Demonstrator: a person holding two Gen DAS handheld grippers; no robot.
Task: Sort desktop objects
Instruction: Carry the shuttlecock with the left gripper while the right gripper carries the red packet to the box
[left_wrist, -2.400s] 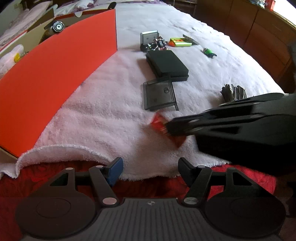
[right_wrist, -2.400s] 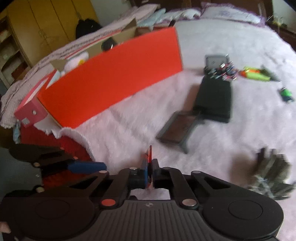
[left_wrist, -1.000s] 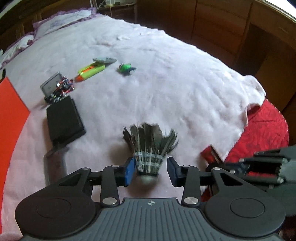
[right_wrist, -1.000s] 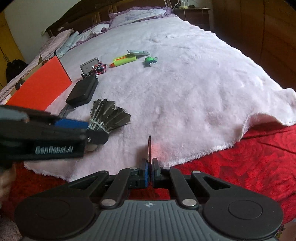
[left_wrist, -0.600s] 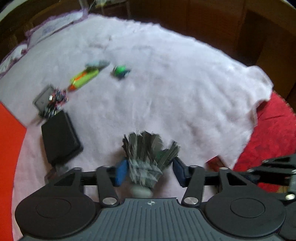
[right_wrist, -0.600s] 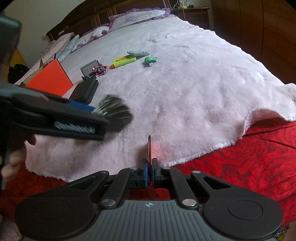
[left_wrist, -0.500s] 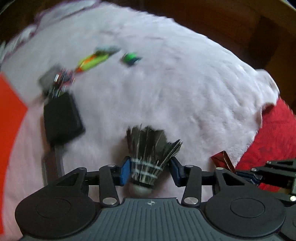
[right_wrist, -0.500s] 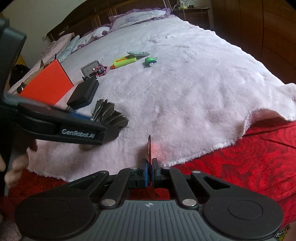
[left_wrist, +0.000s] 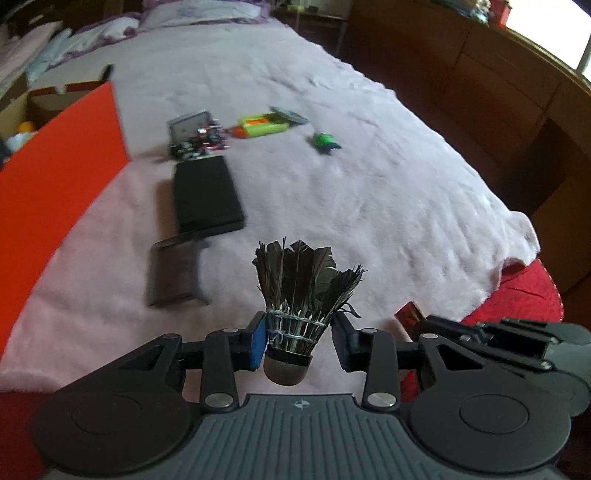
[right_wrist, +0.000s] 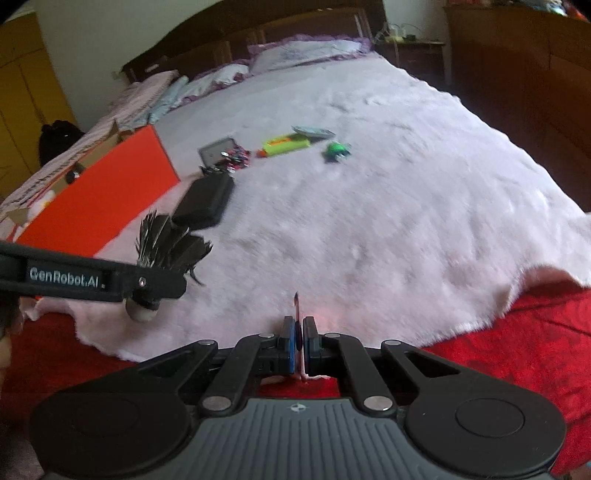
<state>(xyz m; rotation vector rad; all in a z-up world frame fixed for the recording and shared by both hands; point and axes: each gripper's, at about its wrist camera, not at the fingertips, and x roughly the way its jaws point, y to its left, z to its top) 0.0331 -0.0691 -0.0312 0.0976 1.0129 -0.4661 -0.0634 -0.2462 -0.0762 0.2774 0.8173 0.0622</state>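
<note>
The main risk was the black-feathered shuttlecock with the grey rounded cork (left_wrist: 295, 314) slipping out of the left claw (left_wrist: 300, 343). Its pads (left_wrist: 258, 341) pinched only the thread-bound base of the feathers, a springy, tapered part, so a quick swing or roll of the hand could have let it tip or drop onto the white fluffy blanket (left_wrist: 388, 192) near the bed's front edge. A harder squeeze might instead have crushed the quills.

The left claw stood partly open, closed round the shuttlecock, which hung clear of the blanket, feathers pointing away from the camera.

The right claw (right_wrist: 299, 345) was nearly fully closed, pinching a thin red card (right_wrist: 296, 306) edge-on. Held by one edge, the card could have twisted or slid free. It hung over the bed's front edge, above the red bedcover (right_wrist: 517, 332).
</note>
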